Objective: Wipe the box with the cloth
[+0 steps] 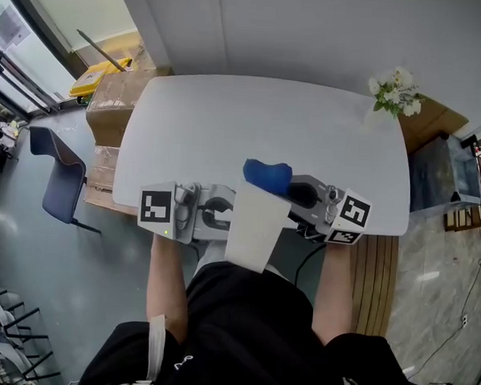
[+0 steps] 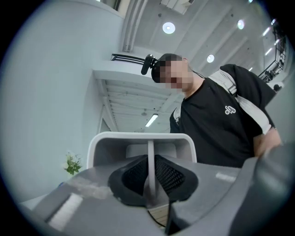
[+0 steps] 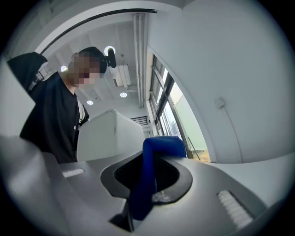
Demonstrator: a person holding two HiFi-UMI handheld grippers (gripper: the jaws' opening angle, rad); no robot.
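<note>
Bright, even light from ceiling lamps (image 2: 168,27) above the bench (image 1: 228,123). Gripper views: strong fisheye distortion, black corners, soft near foreground.

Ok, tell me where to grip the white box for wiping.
Take the box by its thin wall from the left, as the left gripper does: the wall fits between the narrow jaws and leaves the broad faces free for the blue cloth in the right gripper.
</note>
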